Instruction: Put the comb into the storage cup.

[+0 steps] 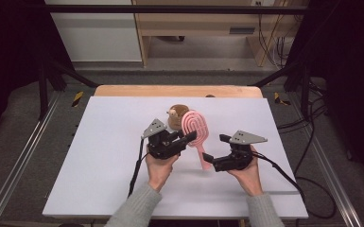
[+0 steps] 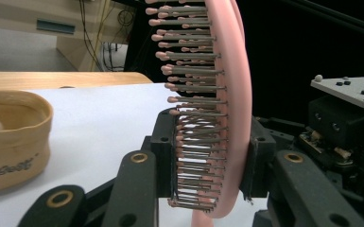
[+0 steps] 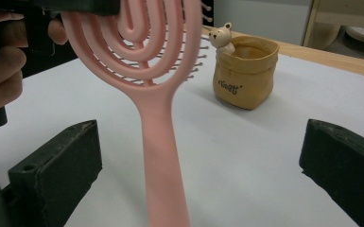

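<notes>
Behind my brush stands a tan fabric pot holding a small bear. Left gripper clamps the pink, looped, bristled head; right gripper gapes around the handle.

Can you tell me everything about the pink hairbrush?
The pink hairbrush looks like plastic. Its oval head is made of open curved loops, with thin grey bristles tipped pink on one side, and a long plain handle. It is held up above the white table, head up and handle down. The left gripper clamps its head, one pad on the bristles, one on the back. The right gripper stands open around the handle, not touching.
</notes>
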`<state>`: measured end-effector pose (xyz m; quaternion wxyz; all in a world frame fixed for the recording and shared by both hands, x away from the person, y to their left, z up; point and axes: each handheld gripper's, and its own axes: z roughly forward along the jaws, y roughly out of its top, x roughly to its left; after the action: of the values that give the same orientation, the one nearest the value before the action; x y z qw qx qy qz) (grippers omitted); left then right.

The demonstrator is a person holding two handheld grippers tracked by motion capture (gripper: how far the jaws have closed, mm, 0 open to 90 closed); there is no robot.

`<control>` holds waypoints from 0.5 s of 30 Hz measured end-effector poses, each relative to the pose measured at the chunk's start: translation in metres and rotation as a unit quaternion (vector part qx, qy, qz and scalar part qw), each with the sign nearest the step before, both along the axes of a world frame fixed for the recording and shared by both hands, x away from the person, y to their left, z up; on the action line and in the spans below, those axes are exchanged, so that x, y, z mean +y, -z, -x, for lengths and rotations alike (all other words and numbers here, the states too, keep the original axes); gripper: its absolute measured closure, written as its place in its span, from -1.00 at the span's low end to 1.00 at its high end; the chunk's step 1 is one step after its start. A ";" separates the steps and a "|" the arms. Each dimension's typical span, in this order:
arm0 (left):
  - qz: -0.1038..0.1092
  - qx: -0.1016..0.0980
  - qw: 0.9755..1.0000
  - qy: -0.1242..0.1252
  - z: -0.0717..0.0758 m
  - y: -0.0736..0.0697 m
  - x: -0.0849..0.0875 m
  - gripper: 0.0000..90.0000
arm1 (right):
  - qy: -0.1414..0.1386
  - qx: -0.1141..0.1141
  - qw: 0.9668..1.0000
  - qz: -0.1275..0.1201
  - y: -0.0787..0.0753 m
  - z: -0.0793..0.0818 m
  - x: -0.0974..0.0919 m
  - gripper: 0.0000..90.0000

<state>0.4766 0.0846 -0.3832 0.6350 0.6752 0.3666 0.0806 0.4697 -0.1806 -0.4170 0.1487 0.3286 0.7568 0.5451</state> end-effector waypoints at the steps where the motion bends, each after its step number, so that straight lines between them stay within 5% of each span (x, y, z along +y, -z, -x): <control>1: -0.002 -0.001 1.000 -0.001 0.000 -0.001 0.001 0.44 | 0.001 0.002 1.000 -0.003 0.000 0.000 -0.001 -0.99; 15: -0.019 -0.010 1.000 -0.020 -0.003 -0.009 0.025 0.44 | 0.008 0.005 1.000 -0.014 0.000 0.000 -0.020 -1.00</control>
<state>0.4798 0.1092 -0.3742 0.6237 0.6789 0.3723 0.1071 0.4699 -0.2007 -0.4165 0.1450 0.3394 0.7470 0.5531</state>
